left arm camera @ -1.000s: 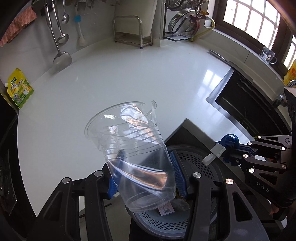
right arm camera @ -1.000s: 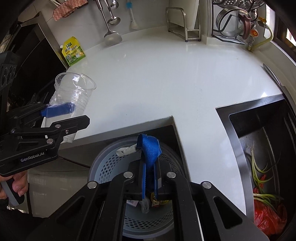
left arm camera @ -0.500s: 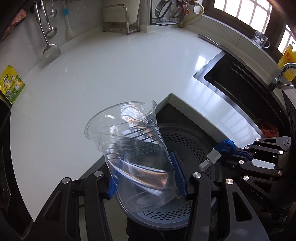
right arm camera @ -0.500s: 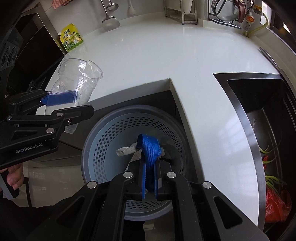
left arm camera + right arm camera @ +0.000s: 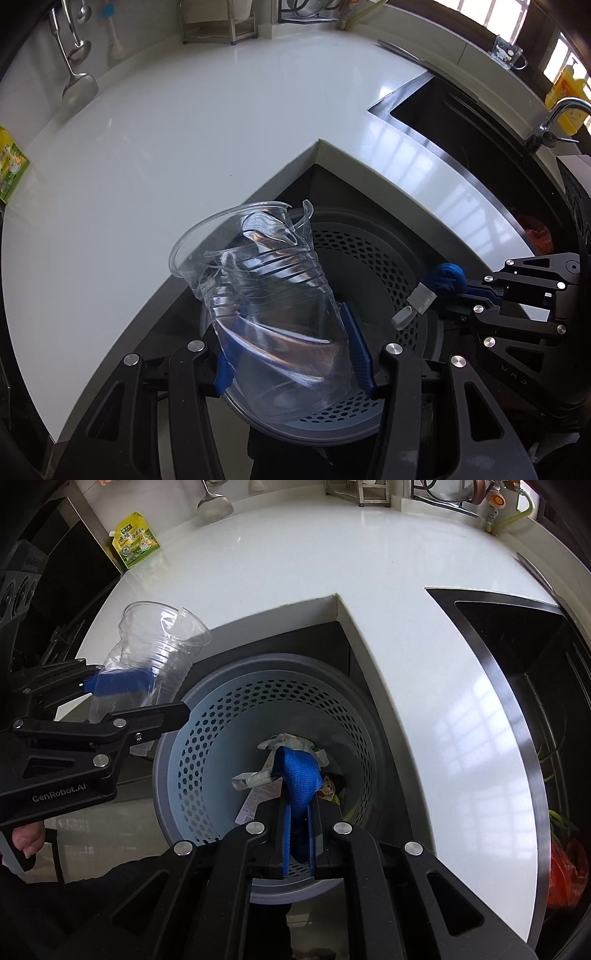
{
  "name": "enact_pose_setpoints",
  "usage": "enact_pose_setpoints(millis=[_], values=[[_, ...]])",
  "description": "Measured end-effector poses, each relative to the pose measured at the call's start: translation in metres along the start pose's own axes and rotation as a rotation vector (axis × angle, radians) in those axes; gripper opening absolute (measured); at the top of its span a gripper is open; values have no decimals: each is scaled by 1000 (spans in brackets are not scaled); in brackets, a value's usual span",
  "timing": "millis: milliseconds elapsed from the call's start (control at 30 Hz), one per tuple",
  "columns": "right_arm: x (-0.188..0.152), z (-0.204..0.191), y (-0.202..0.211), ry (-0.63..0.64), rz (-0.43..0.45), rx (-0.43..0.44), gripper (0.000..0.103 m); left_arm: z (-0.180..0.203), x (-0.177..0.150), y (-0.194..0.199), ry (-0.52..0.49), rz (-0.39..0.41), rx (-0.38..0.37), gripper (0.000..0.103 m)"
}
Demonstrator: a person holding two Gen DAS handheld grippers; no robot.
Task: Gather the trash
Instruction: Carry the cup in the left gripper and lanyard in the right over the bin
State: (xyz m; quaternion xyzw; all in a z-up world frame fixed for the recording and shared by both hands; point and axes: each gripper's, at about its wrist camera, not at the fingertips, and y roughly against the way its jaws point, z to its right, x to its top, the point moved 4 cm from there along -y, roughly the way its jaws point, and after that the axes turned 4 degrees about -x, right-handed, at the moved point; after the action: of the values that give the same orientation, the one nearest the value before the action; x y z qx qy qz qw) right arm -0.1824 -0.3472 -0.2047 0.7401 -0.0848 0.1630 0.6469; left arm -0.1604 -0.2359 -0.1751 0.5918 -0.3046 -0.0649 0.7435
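My left gripper (image 5: 291, 354) is shut on a crumpled clear plastic cup (image 5: 266, 302), held tilted above the left rim of the grey perforated trash bin (image 5: 373, 258). The cup also shows in the right wrist view (image 5: 159, 657), with the left gripper (image 5: 122, 698) beside the bin (image 5: 207, 738). My right gripper (image 5: 299, 805) is shut on a small white wrapper (image 5: 255, 779) and hangs over the bin's middle. In the left wrist view, the right gripper (image 5: 436, 295) holds the wrapper (image 5: 410, 310) over the bin. Paper scraps (image 5: 291, 742) lie in the bin's bottom.
The bin stands on the floor in the notch of the white L-shaped counter (image 5: 184, 122). A black sink (image 5: 524, 657) with vegetable scraps and a red bag (image 5: 565, 875) is at right. A green-yellow pouch (image 5: 136, 542) and hanging ladle (image 5: 79, 83) are at the counter's back.
Both grippers have moved back from the counter toward the bin and now hang over it. The cup and the wrapper stay gripped.
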Motion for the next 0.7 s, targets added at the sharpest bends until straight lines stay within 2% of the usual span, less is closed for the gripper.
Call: enact_pose_setpoints(millis=[333,700], values=[[-13,-2,-17,-5,-49,-3,7,2,-11,-28,-9,-74,-44,49],[-9,-2,-29,-12,-81,-11,8,-1,-10,-47,-19,-121,-71,50]])
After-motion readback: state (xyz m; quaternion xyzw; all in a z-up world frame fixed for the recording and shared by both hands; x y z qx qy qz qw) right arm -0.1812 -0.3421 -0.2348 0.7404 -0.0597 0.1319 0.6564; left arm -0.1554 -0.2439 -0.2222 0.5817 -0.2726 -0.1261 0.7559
